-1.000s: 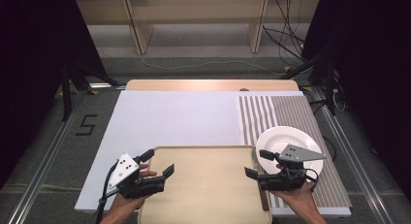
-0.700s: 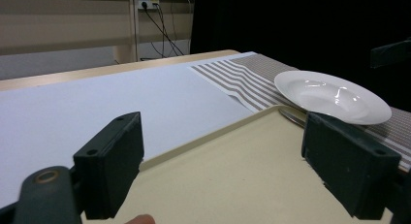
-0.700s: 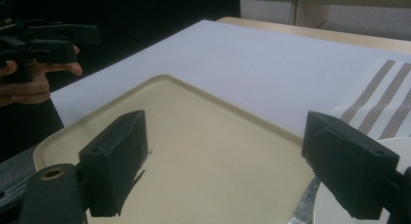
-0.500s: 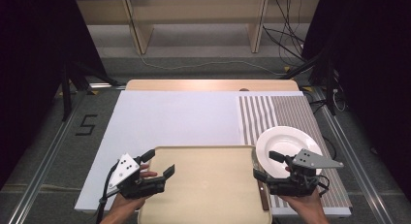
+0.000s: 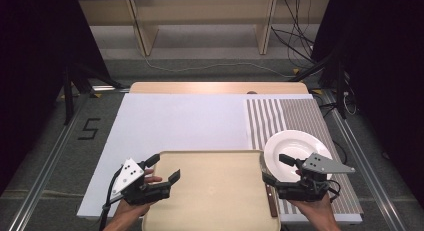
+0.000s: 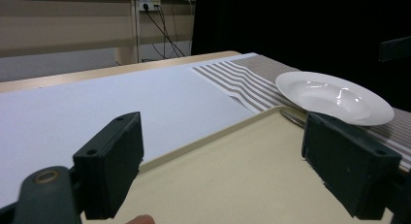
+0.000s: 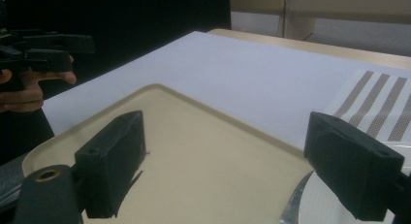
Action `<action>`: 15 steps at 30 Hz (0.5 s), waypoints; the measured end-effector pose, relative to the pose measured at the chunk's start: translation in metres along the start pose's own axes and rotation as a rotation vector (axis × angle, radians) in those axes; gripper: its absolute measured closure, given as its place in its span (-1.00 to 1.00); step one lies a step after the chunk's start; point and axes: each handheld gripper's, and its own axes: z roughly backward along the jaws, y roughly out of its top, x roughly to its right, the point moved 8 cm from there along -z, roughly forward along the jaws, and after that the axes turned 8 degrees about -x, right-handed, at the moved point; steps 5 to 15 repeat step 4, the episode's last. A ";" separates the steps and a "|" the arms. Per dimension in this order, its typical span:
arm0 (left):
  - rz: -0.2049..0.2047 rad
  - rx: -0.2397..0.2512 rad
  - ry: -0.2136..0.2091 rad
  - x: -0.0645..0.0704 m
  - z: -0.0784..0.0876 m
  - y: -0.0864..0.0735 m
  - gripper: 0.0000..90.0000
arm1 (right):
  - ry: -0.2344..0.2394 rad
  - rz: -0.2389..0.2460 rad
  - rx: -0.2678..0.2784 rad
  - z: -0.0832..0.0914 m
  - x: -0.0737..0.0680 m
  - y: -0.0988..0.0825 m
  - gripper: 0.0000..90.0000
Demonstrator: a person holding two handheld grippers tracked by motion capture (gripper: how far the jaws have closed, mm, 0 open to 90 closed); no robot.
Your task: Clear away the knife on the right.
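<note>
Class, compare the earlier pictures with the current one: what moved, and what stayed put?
The right gripper drew back off the white plate toward the tray's right edge, jaws open, holding nothing. The left gripper, tray and plate stayed put.

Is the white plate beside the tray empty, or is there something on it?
Empty. The white plate shows a bare, clean bowl in the left gripper view, and the high view also shows nothing on it.

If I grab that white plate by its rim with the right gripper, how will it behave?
The white plate looks glazed and glossy, so the rim may slip between the jaws. It seems rigid and probably breakable, so set it down gently. Held at one edge, its wide, shallow shape will likely tilt; its near rim seems to overlap the tray.
</note>
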 end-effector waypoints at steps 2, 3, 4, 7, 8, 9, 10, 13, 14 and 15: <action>0.000 0.000 0.001 0.000 0.000 0.000 -0.67 | 0.001 -0.001 0.000 0.000 0.000 0.000 -0.64; 0.001 0.001 0.000 0.000 0.000 0.000 -0.67 | -0.001 0.001 0.000 0.000 0.000 0.000 -0.64; 0.000 0.001 0.001 0.000 0.000 0.000 -0.67 | -0.001 0.001 0.000 0.000 0.000 0.000 -0.64; 0.000 0.001 0.001 0.000 0.000 0.000 -0.67 | -0.001 0.001 0.000 0.000 0.000 0.000 -0.64; 0.000 0.001 0.001 0.000 0.000 0.000 -0.67 | -0.001 0.001 0.000 0.000 0.000 0.000 -0.64; 0.000 0.001 0.001 0.000 0.000 0.000 -0.67 | -0.001 0.001 0.000 0.000 0.000 0.000 -0.64; 0.000 0.001 0.001 0.000 0.000 0.000 -0.67 | -0.001 0.001 0.000 0.000 0.000 0.000 -0.64; 0.000 0.001 0.001 0.000 0.000 0.000 -0.67 | -0.001 0.001 0.000 0.000 0.000 0.000 -0.64; 0.000 0.001 0.001 0.000 0.000 0.000 -0.67 | -0.001 0.001 0.000 0.000 0.000 0.000 -0.64; 0.000 0.001 0.001 0.000 0.000 0.000 -0.67 | -0.001 0.001 0.000 0.000 0.000 0.000 -0.64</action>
